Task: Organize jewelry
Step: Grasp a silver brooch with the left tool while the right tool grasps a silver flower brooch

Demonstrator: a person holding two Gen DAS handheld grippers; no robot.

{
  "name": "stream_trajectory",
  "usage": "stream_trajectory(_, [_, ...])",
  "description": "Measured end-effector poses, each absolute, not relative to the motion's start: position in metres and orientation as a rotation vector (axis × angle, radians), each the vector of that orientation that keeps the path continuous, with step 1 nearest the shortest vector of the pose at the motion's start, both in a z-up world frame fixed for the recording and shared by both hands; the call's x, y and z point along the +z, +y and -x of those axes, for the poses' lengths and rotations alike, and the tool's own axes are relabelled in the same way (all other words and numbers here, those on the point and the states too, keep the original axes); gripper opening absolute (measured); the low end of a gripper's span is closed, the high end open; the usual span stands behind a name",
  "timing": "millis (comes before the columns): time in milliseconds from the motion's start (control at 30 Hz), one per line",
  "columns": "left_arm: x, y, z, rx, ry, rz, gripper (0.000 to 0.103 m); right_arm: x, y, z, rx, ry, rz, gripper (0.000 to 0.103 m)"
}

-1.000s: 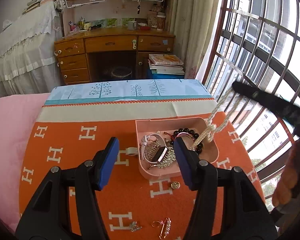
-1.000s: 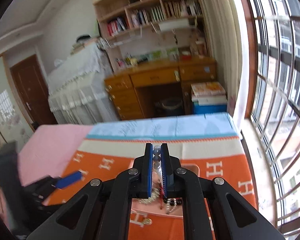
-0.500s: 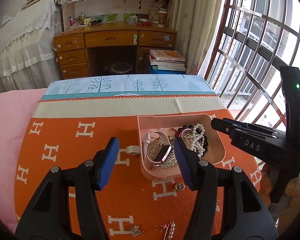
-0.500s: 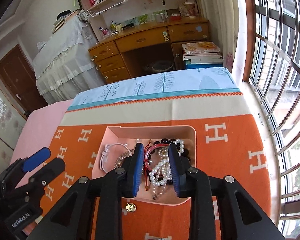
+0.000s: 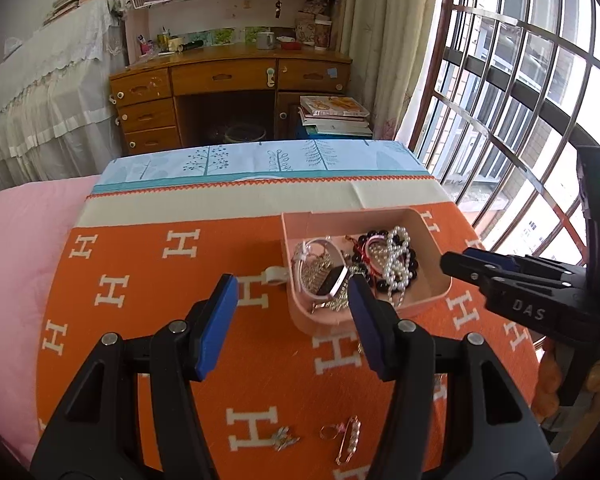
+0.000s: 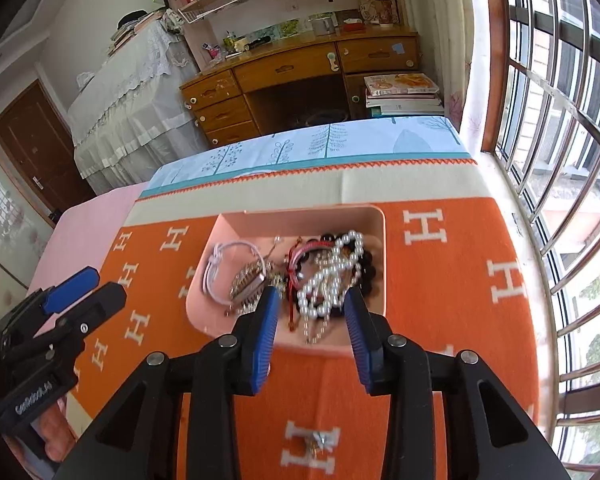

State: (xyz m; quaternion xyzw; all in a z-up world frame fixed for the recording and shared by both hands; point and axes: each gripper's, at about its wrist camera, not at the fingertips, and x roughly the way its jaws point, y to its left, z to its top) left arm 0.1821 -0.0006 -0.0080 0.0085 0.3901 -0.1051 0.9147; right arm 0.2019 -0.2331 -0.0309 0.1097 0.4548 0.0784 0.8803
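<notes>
Jewelry first: I count one pink tray (image 5: 432,236) on the orange cloth (image 5: 148,264), holding one pearl string (image 6: 332,272), one dark bead bracelet (image 6: 367,270), one watch (image 5: 332,282) and one white band (image 6: 220,264), all tangled together. On the cloth in front of the tray I see three loose pieces: a small charm (image 5: 285,438), a pearl pin (image 5: 350,442), and a stud (image 6: 318,440) lying on a white H.

My right gripper (image 6: 311,328) tilts steeply down over the tray's near rim, jaws opening, the pearls lying free beyond the pads and nothing pinched. My left gripper (image 5: 292,320) angles down beside the tray, jaws about half apart and empty, its right pad overlapping the tray's near corner.
</notes>
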Motion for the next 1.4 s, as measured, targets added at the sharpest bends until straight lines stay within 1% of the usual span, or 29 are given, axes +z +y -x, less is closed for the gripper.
stream_trajectory(233, [-0.010,0.015,-0.151,-0.202,0.808,-0.013,0.054,-0.036,-0.234,-0.164,0.183,0.962,-0.230,0.035])
stream_trajectory(400, [-0.025,0.024,-0.131,-0.196,0.838,-0.017,0.054,-0.045,-0.227,-0.137,0.198,0.964,-0.215,0.037])
stream_trajectory(567, [-0.049,0.030,-0.118,-0.188,0.889,-0.011,0.054,-0.060,-0.227,-0.113,0.189,0.951,-0.226,0.046])
stream_trajectory(600, [-0.057,0.031,-0.116,-0.184,0.909,-0.008,0.054,-0.064,-0.228,-0.108,0.187,0.954,-0.236,0.047])
stream_trajectory(833, [-0.106,0.040,-0.106,-0.171,1.012,0.044,0.054,-0.092,-0.232,-0.085,0.200,0.988,-0.265,0.047])
stream_trajectory(967, [-0.121,0.043,-0.103,-0.166,1.043,0.073,0.054,-0.110,-0.226,-0.081,0.214,1.034,-0.248,0.047])
stream_trajectory(1100, [-0.124,0.044,-0.101,-0.182,1.058,0.093,0.054,-0.121,-0.219,-0.081,0.230,1.056,-0.240,0.047])
stream_trajectory(1333, [-0.125,0.039,-0.103,-0.215,1.083,0.128,0.054,-0.125,-0.209,-0.095,0.240,1.023,-0.232,0.047])
stream_trajectory(1400, [-0.126,0.039,-0.104,-0.222,1.089,0.139,0.054,-0.124,-0.205,-0.099,0.236,1.021,-0.216,0.045])
